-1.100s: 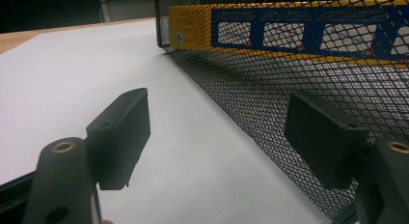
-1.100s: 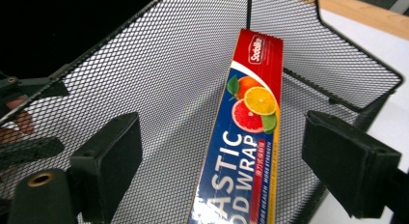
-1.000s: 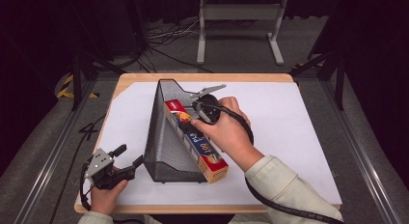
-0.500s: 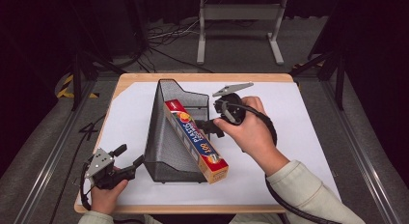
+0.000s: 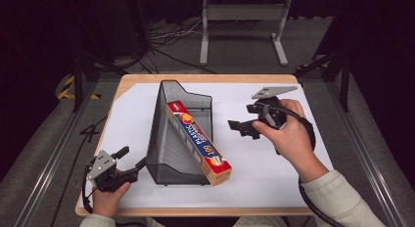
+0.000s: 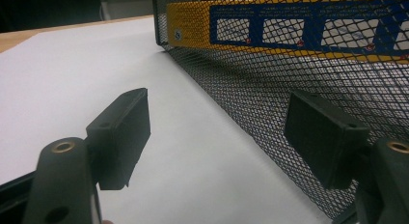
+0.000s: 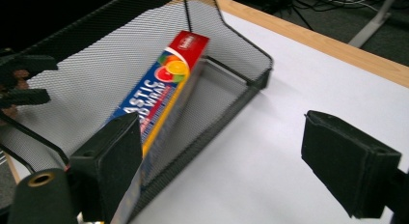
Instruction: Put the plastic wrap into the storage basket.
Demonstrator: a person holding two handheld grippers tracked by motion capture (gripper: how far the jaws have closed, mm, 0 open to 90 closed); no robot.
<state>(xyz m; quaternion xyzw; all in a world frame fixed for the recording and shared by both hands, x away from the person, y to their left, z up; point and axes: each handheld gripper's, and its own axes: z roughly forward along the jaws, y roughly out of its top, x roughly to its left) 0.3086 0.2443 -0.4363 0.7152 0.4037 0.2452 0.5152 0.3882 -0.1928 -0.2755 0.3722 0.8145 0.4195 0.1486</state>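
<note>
A black mesh file holder (image 5: 164,139) lies on the white sheet. A long plastic wrap box (image 5: 198,141) leans inside it, its near end poking out at the front. My right gripper (image 5: 241,129) hovers open to the right of the holder, apart from the box. In the right gripper view, the box (image 7: 169,84) and holder (image 7: 241,84) lie ahead and left of the open right gripper (image 7: 241,161). My left gripper (image 5: 133,157) is open at the holder's front left corner. In the left gripper view, the left gripper (image 6: 231,137) has one jaw close to the mesh wall (image 6: 270,89), and the box (image 6: 299,26) shows through it.
The white sheet (image 5: 244,178) covers a wooden table (image 5: 205,79). A metal stand (image 5: 242,21) and cables lie on the floor behind. Dark rails run along both sides of the table.
My right gripper has drawn back to the right, away from the box and holder. The box has stayed in the holder. The left gripper has not moved.
</note>
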